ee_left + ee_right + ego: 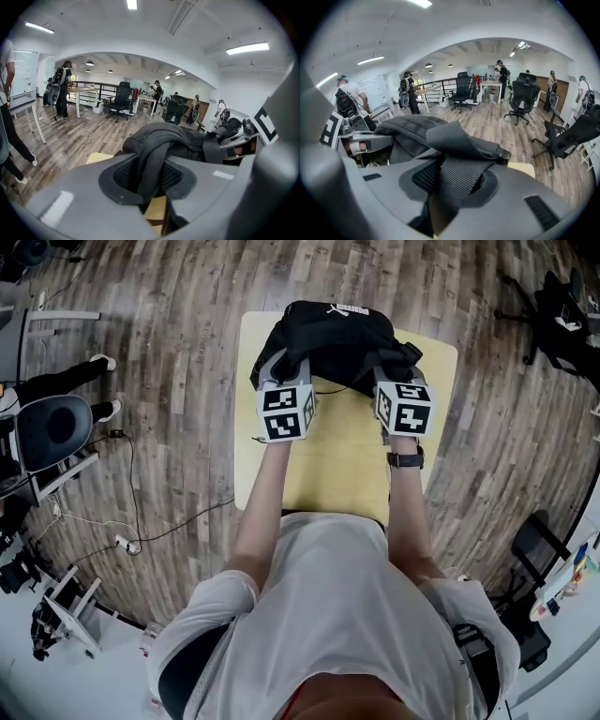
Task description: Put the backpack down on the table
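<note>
A black backpack (333, 334) hangs over the far end of the yellow table (337, 456); whether its bottom rests on the top I cannot tell. My left gripper (284, 371) is shut on the backpack's padded shoulder strap (151, 176), which runs up between the jaws to the bag's body (183, 138). At the bag's right side, my right gripper (401, 371) is shut on a wide ribbed webbing strap (457, 180), with the bag's bulk (408, 129) just beyond it. Both grippers point forward and down, side by side.
Wooden floor surrounds the table. An office chair (47, 432) and a seated person's legs are at the left, a cable (131, 521) trails on the floor, and another chair (534, 545) stands at the right. Several people, desks and chairs (520, 101) fill the room beyond.
</note>
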A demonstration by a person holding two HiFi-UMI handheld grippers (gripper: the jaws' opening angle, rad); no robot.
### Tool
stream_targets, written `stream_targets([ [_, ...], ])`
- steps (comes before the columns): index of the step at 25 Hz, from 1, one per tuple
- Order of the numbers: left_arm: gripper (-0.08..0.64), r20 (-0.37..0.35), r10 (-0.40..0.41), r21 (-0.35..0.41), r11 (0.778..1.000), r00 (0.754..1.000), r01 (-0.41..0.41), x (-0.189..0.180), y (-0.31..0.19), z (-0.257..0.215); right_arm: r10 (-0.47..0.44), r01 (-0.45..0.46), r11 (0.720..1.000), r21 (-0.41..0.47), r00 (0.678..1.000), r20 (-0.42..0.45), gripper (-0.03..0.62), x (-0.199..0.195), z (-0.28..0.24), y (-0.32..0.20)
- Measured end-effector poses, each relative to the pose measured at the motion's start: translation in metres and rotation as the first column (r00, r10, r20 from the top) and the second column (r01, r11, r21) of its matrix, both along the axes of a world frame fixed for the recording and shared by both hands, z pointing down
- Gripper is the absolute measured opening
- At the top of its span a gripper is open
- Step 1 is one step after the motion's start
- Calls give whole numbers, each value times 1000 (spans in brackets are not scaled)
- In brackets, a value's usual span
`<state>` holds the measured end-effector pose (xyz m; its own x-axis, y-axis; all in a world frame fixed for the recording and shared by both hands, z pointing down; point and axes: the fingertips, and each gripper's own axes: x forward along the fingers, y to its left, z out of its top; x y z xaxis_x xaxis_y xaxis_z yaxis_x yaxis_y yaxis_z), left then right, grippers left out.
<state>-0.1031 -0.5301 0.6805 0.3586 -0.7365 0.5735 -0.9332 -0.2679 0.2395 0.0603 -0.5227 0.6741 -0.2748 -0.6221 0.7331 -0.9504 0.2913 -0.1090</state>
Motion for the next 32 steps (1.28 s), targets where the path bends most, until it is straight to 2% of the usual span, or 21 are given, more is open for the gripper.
stream_targets([
  [11, 73, 10, -10, -53, 999, 1000, 10, -4, 21, 51, -33, 31, 999, -38, 999, -43, 127, -3, 50, 9],
  [18, 96, 52, 62, -99, 993, 997, -57, -7, 36, 74, -97, 94, 993, -67, 994, -42, 153, -1, 71, 21],
  [21, 116, 68, 71, -123, 991, 995, -62, -12, 42, 86, -117, 113, 990, -87, 992, -37, 155, -5, 80, 25],
  [27, 139, 73, 49, -142, 989, 996, -38, -16, 48, 97, -156, 148, 985, -89, 984, -91, 175, -12, 97, 32],
  [32, 176, 46, -7, -156, 988, 999, 14, -24, 48, 104, -194, 187, 977, -103, 979, -63, 228, -20, 97, 34],
])
